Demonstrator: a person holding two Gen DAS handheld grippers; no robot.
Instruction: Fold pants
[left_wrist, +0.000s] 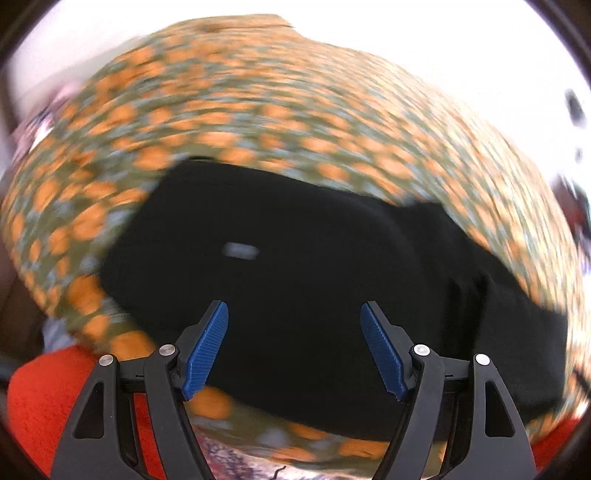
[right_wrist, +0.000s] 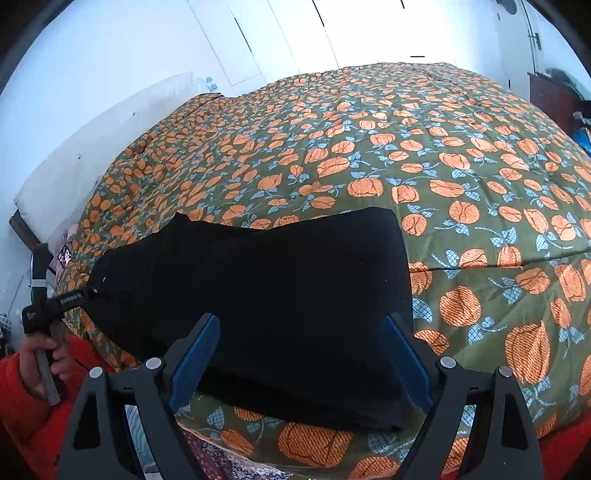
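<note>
Below, both wrist views at one moment. Left gripper (left_wrist: 294, 314): fingers wide apart, blue pads (left_wrist: 207, 350) facing each other w/ nothing between them; it hovers over the pants (left_wrist: 295, 266), which fill the space ahead of & between the fingertips. Left view is motion-blurred, so fabric detail can't be read; a small pale mark on the pants (left_wrist: 242, 251) sits just beyond the tips, slightly toward the left finger. Pants are black, lying flat on a quilt (left_wrist: 258, 110) w/ orange flowers on olive ground; a fold edge runs off past the right finger.

Right gripper (right_wrist: 301, 321): fingers also spread wide, pads (right_wrist: 194, 358) clear of cloth, gap between them open. Pants (right_wrist: 266, 295) lie directly ahead of & between these fingers as a folded, roughly rectangular stack, near edge just behind the fingertips, far edge straight & squared beyond the right finger. Quilt (right_wrist: 461, 184) extends well beyond & to the right of the tips. Far left of the left finger, the left gripper (right_wrist: 88, 290) is seen from outside, its tip at the pants' left corner; whether it touches or pinches the cloth there can't be told from this view. Hand (right_wrist: 40, 362) w/ red sleeve (right_wrist: 33, 417) grasps that gripper's handle. White wall (right_wrist: 110, 55) beyond the quilt.
</note>
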